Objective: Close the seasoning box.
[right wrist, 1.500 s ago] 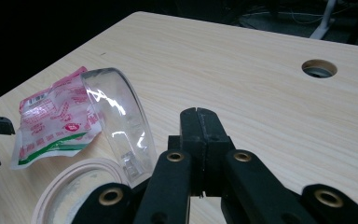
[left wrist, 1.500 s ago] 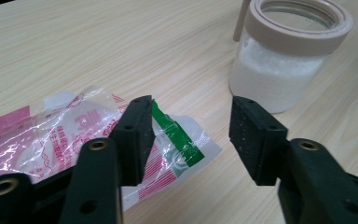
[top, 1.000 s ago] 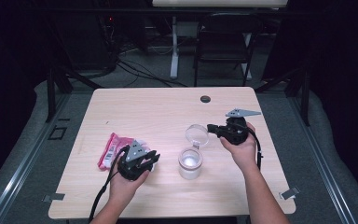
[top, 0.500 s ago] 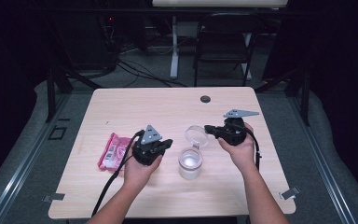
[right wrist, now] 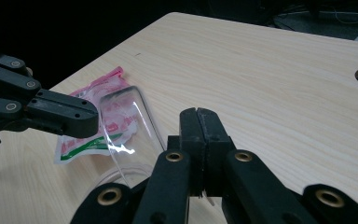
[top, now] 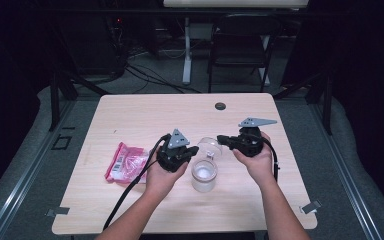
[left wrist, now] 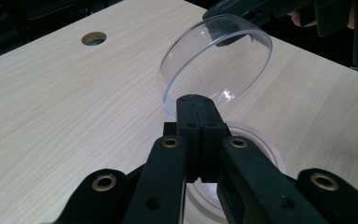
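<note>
While both hand-held grippers stay closed, the right hand-held gripper (top: 223, 139) pinches the clear lid (top: 210, 147).

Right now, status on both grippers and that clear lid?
Left gripper shut, empty. Right gripper shut on clear lid, held tilted above open jar. Pink packet lies off left, nothing in the way.

Left gripper (top: 194, 148) jaws pressed together, pointing toward right gripper (top: 223, 139); right jaws pinched shut too, tips facing left's.

Black hand-held gripper (top: 192, 150), brass-ringed screws, grey 3-cornered plate, black cable
</note>
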